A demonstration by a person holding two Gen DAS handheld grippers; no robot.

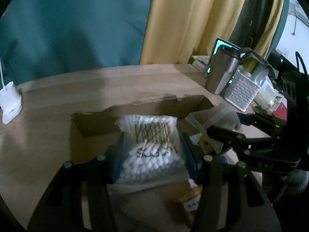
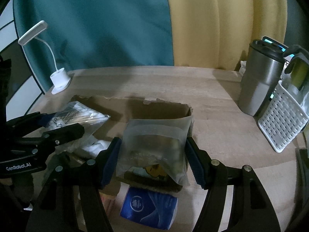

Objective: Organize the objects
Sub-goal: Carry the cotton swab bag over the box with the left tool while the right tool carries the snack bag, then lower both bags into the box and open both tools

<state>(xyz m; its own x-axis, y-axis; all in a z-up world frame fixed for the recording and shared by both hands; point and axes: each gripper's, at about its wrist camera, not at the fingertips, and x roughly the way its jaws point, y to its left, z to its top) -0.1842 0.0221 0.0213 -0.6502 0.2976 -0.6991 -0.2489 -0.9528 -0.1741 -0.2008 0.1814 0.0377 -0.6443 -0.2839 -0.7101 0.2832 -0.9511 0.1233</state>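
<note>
My left gripper is shut on a clear bag of cotton swabs and holds it over an open cardboard box on the wooden table. The same bag shows at the left in the right wrist view. My right gripper is shut on a frosted zip bag with dark contents, held above the box's front part. The right gripper also shows at the right of the left wrist view, close beside the left one.
A steel tumbler and a white perforated basket stand at the right. A white desk lamp stands at the back left. A blue tissue pack lies near the front. Curtains hang behind the table.
</note>
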